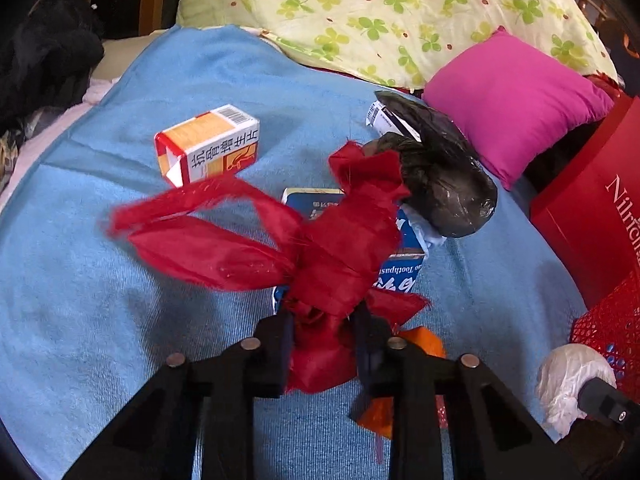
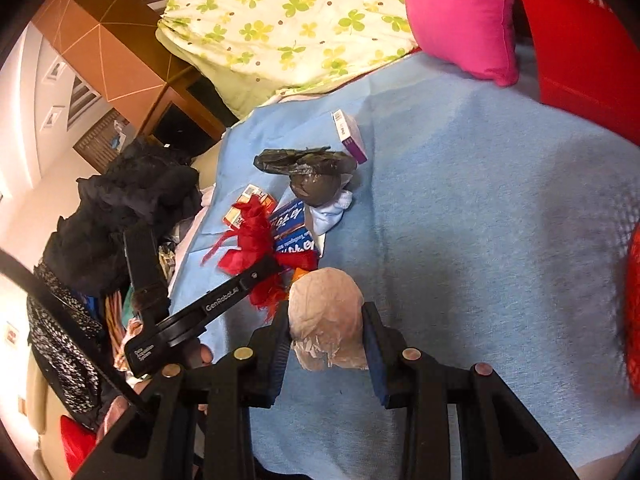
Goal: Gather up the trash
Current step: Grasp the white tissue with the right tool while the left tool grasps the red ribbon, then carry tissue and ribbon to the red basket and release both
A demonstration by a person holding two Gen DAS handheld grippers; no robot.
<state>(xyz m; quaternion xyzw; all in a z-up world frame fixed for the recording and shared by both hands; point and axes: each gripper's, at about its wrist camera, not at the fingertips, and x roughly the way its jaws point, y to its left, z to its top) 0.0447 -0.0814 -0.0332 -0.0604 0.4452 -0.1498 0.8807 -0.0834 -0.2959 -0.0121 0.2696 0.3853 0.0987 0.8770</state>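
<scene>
My left gripper (image 1: 322, 344) is shut on a crumpled red plastic bag (image 1: 320, 240) and holds it above the blue towel (image 1: 100, 300). My right gripper (image 2: 326, 344) is shut on a white crumpled paper ball (image 2: 326, 312), which also shows in the left wrist view (image 1: 568, 380). On the towel lie an orange-and-white medicine box (image 1: 210, 142), a blue toothpaste box (image 1: 400, 264), a tied black bag (image 1: 436, 168) and a purple-edged box (image 2: 350, 134). The red bag and left gripper also show in the right wrist view (image 2: 252, 236).
A red mesh basket (image 1: 608, 320) stands at the right edge. A red carton (image 1: 592, 208), a pink cushion (image 1: 516, 100) and a clover-print pillow (image 1: 380, 12) lie behind. Dark clothes (image 2: 120, 216) pile at the towel's left.
</scene>
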